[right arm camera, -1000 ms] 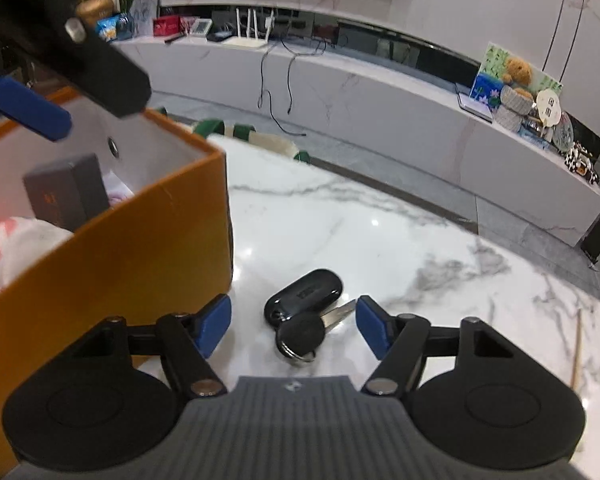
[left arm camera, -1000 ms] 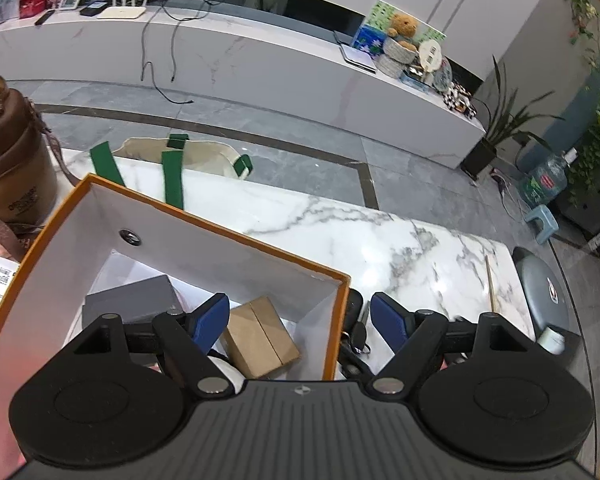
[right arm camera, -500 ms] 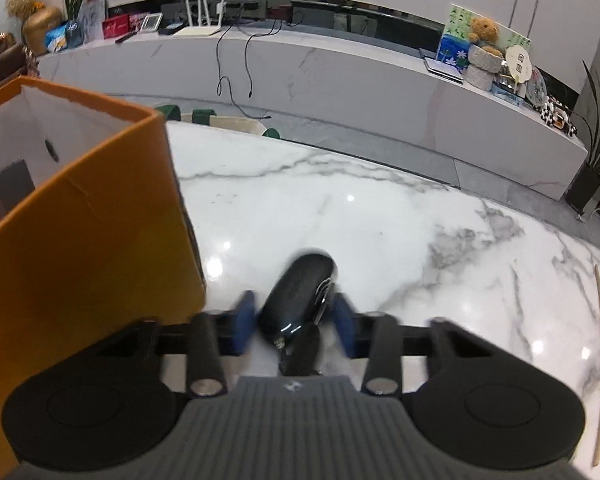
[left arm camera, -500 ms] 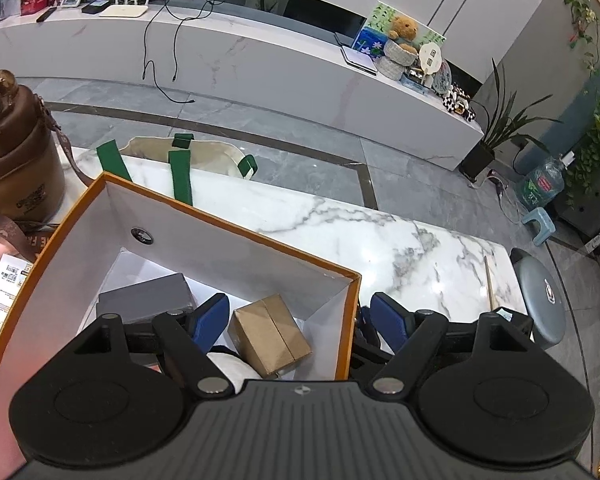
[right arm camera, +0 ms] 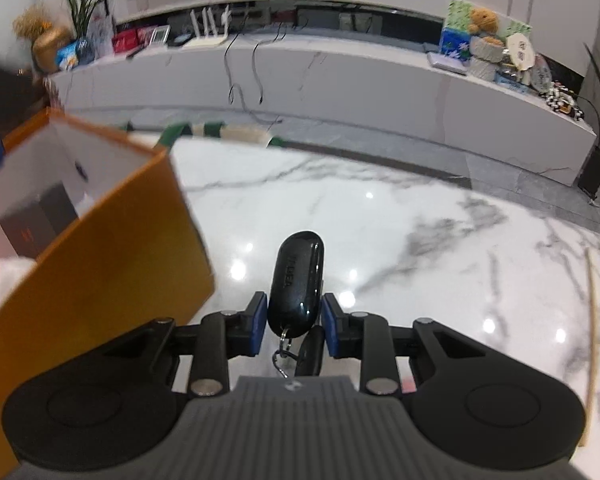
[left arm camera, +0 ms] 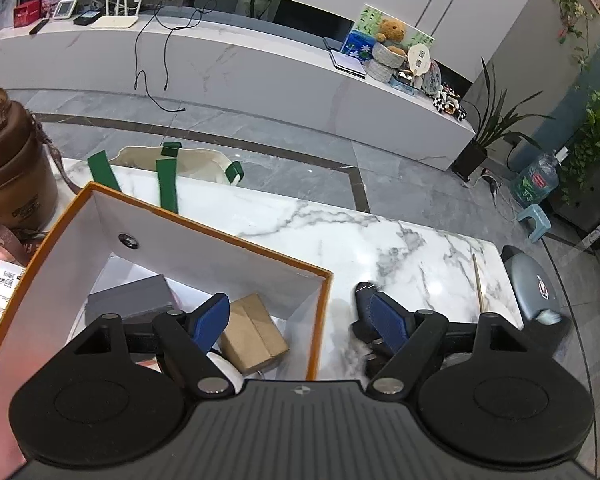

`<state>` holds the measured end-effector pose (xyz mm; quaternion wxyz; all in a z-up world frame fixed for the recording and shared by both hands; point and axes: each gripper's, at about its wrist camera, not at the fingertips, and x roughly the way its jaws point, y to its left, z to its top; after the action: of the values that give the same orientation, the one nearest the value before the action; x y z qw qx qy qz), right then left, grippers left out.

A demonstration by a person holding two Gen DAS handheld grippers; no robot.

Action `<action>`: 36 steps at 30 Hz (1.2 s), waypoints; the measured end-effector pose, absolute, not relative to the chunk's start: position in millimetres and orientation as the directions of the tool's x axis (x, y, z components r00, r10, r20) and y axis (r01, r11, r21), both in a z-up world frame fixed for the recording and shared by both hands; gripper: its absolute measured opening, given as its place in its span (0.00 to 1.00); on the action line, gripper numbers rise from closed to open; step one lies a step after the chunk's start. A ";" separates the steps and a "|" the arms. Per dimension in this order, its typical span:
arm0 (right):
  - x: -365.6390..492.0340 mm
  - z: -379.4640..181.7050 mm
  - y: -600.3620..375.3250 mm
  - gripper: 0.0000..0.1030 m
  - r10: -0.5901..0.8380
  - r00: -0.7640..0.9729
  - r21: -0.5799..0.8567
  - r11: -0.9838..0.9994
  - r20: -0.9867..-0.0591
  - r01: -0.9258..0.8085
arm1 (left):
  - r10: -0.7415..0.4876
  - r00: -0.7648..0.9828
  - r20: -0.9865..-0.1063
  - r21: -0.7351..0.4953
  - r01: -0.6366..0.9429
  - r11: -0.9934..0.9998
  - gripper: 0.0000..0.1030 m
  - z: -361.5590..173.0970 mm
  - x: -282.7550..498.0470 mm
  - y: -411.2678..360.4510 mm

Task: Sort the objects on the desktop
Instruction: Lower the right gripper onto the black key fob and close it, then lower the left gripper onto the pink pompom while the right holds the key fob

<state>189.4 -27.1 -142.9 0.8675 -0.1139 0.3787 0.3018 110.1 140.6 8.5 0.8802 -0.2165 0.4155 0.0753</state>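
Right gripper point(right arm camera: 294, 326) was clamped on a black key fob point(right arm camera: 297, 288), blue pads pressing both its sides; a key ring and dark key point(right arm camera: 310, 350) hung beneath, between the fingers. Fob sat above the marble table point(right arm camera: 420, 232), just right of the orange box point(right arm camera: 100, 260). Left gripper point(left arm camera: 300, 318) had its jaws wide apart and empty, straddling the box's right wall. Inside the box point(left arm camera: 204, 236) lay a grey case point(left arm camera: 130, 294) and a small cardboard carton point(left arm camera: 254, 332). A thin wooden stick point(right arm camera: 592, 336) lay near the table's right edge.
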 end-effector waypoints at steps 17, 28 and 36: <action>206.3 -96.4 -161.8 0.30 0.369 0.649 0.051 0.890 -0.665 -0.454 | -0.094 0.582 -0.808 -0.246 -0.188 0.951 0.89 -20.1 158.5 26.1; 207.2 -89.7 -196.4 0.30 0.370 0.666 0.079 0.902 -0.648 -0.425 | -0.085 0.538 -0.838 -0.225 -0.199 0.954 0.89 -56.6 179.4 -4.4; 209.3 -88.5 -208.0 0.30 0.376 0.668 0.098 0.904 -0.642 -0.415 | -0.098 0.503 -0.859 -0.189 -0.133 0.973 0.89 -86.0 191.1 -39.9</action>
<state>209.3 -208.0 -88.5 0.9129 -0.0284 0.3448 0.2168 191.1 -39.9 -86.0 0.8592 -0.1161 0.4983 0.0101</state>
